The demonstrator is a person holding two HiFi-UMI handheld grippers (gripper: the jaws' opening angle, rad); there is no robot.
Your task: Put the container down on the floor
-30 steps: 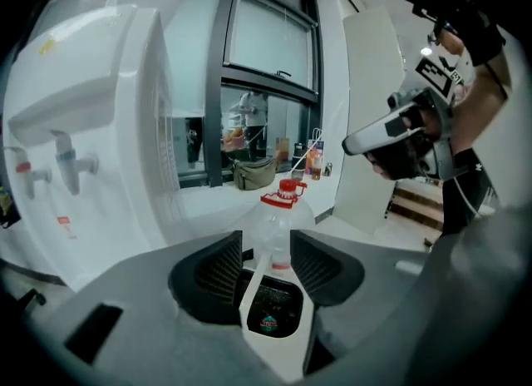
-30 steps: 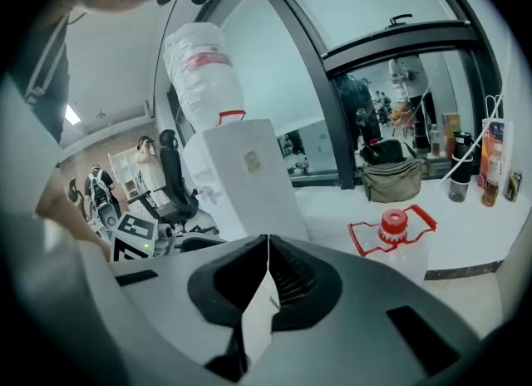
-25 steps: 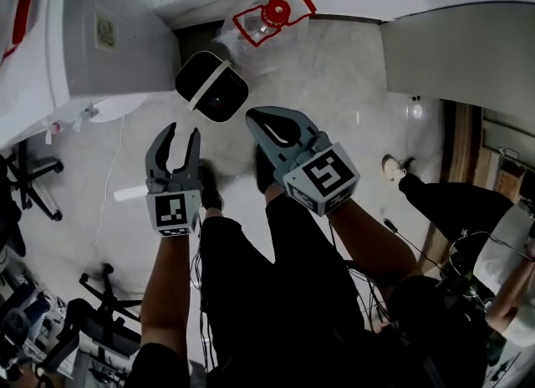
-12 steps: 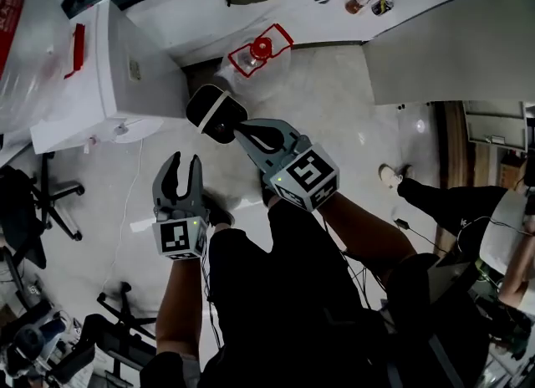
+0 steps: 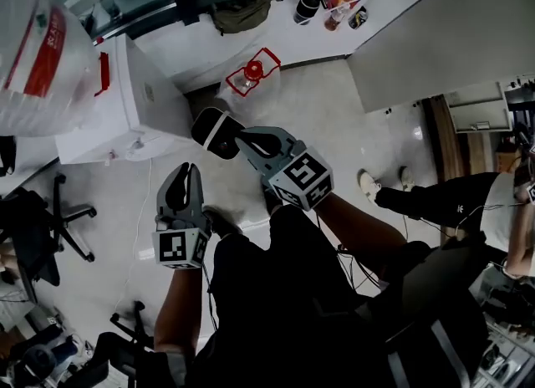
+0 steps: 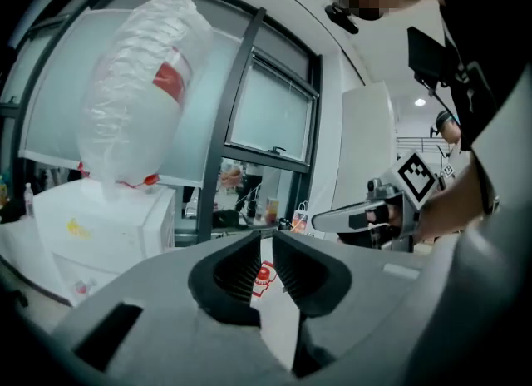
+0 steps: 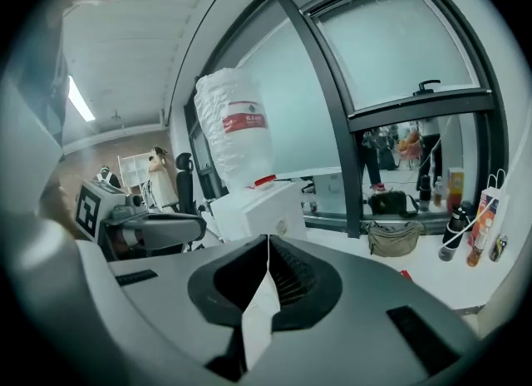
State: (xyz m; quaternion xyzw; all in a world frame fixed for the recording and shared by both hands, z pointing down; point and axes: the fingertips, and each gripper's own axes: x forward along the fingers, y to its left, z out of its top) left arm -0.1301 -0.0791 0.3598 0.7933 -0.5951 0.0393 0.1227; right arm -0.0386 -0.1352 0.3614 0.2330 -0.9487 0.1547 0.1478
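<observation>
The container (image 5: 251, 73), clear with a red lid and red clips, stands on the pale floor by the far wall, apart from both grippers. My left gripper (image 5: 184, 179) is held high over the floor. Its jaws have just been closing to a narrow gap, with nothing between them. Through that gap the container (image 6: 263, 277) shows in the left gripper view. My right gripper (image 5: 242, 137) is also raised, its tips together and holding nothing. It appears in the left gripper view too, the right gripper (image 6: 326, 221) pointing left.
A black-and-white round bin (image 5: 216, 127) sits on the floor under the right gripper. A white water dispenser (image 5: 134, 110) with a big bottle (image 5: 38, 52) stands at left. An office chair (image 5: 58, 227), a bag (image 5: 238, 12), bottles (image 5: 334, 2) and another person's legs (image 5: 435, 198) surround the spot.
Both grippers have risen away from the floor, so the container and bin look smaller. The left jaws have narrowed from wide apart to a slim gap.
</observation>
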